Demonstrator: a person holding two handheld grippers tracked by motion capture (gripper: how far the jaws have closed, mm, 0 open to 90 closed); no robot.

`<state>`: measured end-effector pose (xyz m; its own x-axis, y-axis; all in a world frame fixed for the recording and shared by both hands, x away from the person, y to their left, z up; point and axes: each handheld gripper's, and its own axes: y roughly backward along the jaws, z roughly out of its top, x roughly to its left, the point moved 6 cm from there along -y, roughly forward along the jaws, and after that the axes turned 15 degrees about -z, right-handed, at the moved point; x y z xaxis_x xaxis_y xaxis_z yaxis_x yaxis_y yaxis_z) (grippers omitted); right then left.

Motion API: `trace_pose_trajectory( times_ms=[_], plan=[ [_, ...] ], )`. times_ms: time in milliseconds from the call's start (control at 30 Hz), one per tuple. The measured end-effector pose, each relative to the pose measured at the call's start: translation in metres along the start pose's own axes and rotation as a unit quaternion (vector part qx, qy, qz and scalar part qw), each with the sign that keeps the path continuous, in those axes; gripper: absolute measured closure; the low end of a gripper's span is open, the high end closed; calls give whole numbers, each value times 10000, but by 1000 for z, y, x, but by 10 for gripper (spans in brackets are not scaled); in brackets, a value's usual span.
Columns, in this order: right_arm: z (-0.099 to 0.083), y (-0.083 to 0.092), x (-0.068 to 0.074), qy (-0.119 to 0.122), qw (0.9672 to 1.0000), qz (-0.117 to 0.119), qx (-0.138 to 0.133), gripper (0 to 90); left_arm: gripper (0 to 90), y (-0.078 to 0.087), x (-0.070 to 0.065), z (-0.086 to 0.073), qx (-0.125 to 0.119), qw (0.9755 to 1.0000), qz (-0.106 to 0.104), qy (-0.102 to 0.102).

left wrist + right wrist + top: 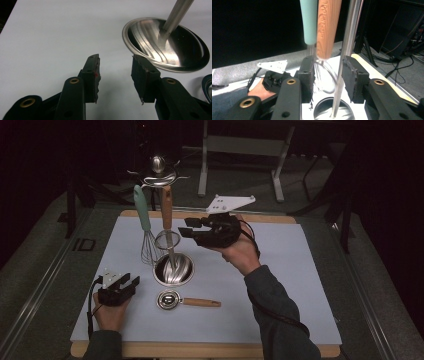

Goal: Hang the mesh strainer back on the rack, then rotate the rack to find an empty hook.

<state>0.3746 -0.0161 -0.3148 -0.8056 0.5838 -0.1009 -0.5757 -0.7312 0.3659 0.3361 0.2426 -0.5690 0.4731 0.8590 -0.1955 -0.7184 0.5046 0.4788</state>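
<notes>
Grey mat [280,285] on the table: work surface, otherwise bare.

Steel utensil stand [182,270] just ahead of the right gripper [189,227]; in the right gripper view, pole [344,62] in line with the gap between the jaws, closer to the right-hand one, not clamped.

Teal-handled whisk [145,227] hung from the stand's top, beyond the right jaws and toward their left side.

Wooden-handled strainer [166,207] hung beside the whisk, directly ahead of the right jaws, apart from both pads.

Wooden-handled scoop [187,300] flat on the mat, off to the right of the left gripper [129,280], untouched.

Right jaws: spread wide, nothing held. Left jaws: spread wide, empty, low over the mat, stand's round base [150,42] ahead and to their right.

Assessment: probably about two thirds done if hanging is the aim; two utensils up, scoop left to lift and hook. Direction of work not certain from this moment alone.
</notes>
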Motion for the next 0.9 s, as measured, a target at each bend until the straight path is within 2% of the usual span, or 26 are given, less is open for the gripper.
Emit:
trace_pose_trajectory(
  times_ms=[100,200,367,467,500,533,600,767,867,900],
  plan=[
    [-4,2,-2,97,9999,-47,104,596,584,0,0,0,19,10000,6,-10],
    [-14,1,-5,338,9984,-237,391,589,584,0,0,0,1,10000,19,-2],
    [-34,-4,-8,687,9925,-459,906,573,585,0,0,0,-1,10000,12,4],
    [-42,-5,-8,767,9900,-516,1062,566,584,-1,0,0,-7,10000,19,7],
    [-50,-6,-9,830,9876,-562,1212,558,584,0,0,0,-11,10000,22,3],
    [-55,-7,-10,849,9864,-569,1287,551,585,0,0,0,-29,10000,29,-9],
    [-63,-8,-13,825,9839,-606,1463,548,586,1,0,0,-45,10000,41,-22],
    [-87,-7,-25,684,9806,-708,1696,545,615,4,-2,2,-175,9998,-28,9],
    [-96,-6,-30,652,9790,-762,1777,545,625,6,-5,4,-198,9998,62,-78],
    [-112,-3,-38,485,9770,-829,1902,545,638,8,-9,5,-212,9996,72,-157]
  ],
)
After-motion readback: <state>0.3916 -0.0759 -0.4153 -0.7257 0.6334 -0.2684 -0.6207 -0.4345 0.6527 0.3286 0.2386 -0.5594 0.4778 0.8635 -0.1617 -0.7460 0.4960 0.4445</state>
